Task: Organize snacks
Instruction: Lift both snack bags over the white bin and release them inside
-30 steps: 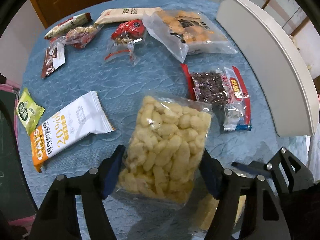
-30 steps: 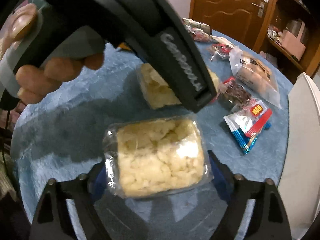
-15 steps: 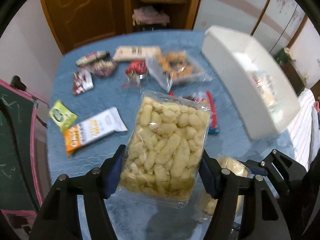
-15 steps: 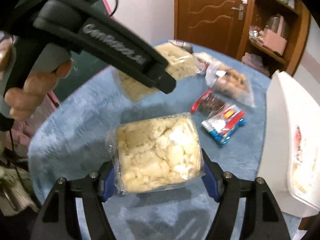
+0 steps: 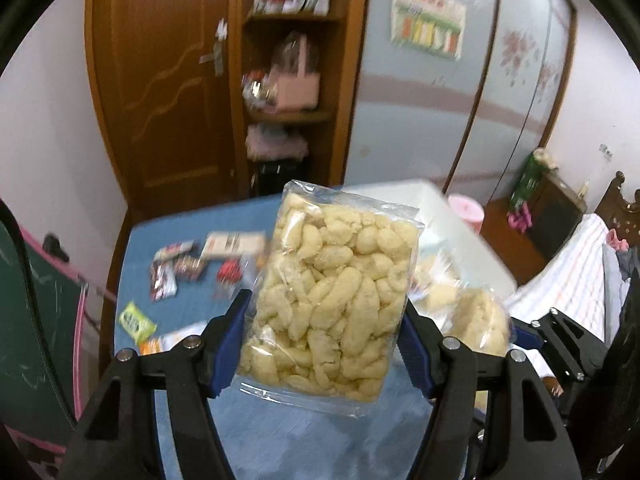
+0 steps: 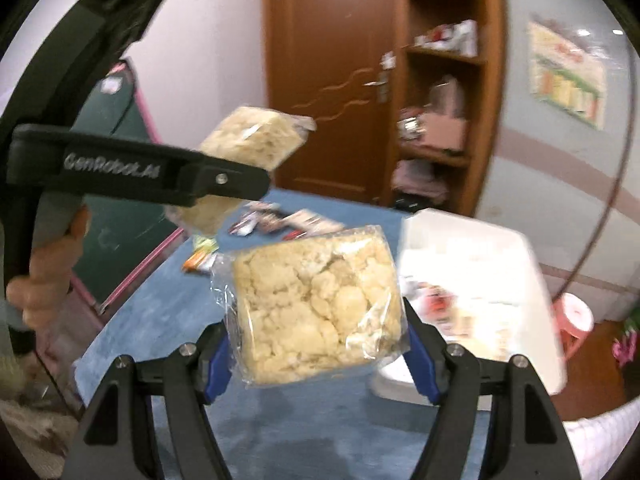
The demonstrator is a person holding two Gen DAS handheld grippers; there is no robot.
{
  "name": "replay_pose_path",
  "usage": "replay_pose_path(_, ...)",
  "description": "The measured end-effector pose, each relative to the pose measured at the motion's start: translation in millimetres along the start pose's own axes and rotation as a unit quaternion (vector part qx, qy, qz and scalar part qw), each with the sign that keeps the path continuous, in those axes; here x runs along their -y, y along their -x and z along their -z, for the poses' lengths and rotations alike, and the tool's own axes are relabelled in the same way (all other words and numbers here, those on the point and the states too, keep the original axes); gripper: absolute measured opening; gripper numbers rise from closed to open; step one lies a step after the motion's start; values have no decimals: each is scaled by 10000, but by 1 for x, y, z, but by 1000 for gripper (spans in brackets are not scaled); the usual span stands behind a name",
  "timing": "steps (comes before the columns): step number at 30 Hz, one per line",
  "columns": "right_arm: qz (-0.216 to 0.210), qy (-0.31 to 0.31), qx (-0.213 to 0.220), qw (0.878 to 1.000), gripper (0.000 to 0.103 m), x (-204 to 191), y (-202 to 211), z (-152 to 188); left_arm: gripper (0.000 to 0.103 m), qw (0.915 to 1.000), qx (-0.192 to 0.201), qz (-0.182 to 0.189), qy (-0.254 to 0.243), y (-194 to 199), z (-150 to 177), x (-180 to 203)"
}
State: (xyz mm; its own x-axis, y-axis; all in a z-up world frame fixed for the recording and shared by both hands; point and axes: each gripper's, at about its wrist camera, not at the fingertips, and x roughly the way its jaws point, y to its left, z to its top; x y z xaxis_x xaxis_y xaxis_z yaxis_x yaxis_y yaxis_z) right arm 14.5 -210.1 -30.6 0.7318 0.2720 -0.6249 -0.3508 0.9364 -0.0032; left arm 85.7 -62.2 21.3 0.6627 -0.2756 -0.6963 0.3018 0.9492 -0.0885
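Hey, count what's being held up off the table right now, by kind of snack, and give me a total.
Clear bag of finger-shaped puffs, clamped in the left gripper: 1
Clear bag of chunky pale pieces, clamped in the right gripper: 1
Total: 2

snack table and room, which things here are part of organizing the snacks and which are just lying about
Part of the job:
- clear bag of pale puffed sticks in the left gripper
- clear bag of pale crumbly chunks in the right gripper
- white plastic bin
- small snack packets on the blue table

Just lying about:
- wooden shelf
- green chalkboard
- pink bucket
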Motion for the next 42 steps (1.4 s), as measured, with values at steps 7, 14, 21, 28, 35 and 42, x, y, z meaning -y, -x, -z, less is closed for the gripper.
replay_pose_path(7, 856, -526, 324, 9944, 72, 60, 38, -18, 66, 9990, 352, -31, -273, -8, -34, 71)
replay_pose_path(14, 1665, -909, 465, 9807, 72, 116, 38, -22, 67, 9981, 402, -3, -457, -51, -54, 119)
replay_pose_path(21, 2051, -1460, -149, 9677, 72, 157, -19, 0, 67, 9989, -139, -181, -420, -124, -43, 132)
replay_pose_path(28, 2046, -1785, -670, 9601, 73, 170, -66, 22, 67, 9945, -689, -522, -595, -180, -23, 132)
replay_pose_path(35, 2067, -1868, -918, 9560, 74, 172, -84, 35, 68, 9922, -1066, -454, -466, -200, -12, 123)
replay_pose_path(42, 1492, -2255, -1075, 9567, 79, 176, -95, 44, 85, 9928, -1102, -302, -350, -195, -13, 119)
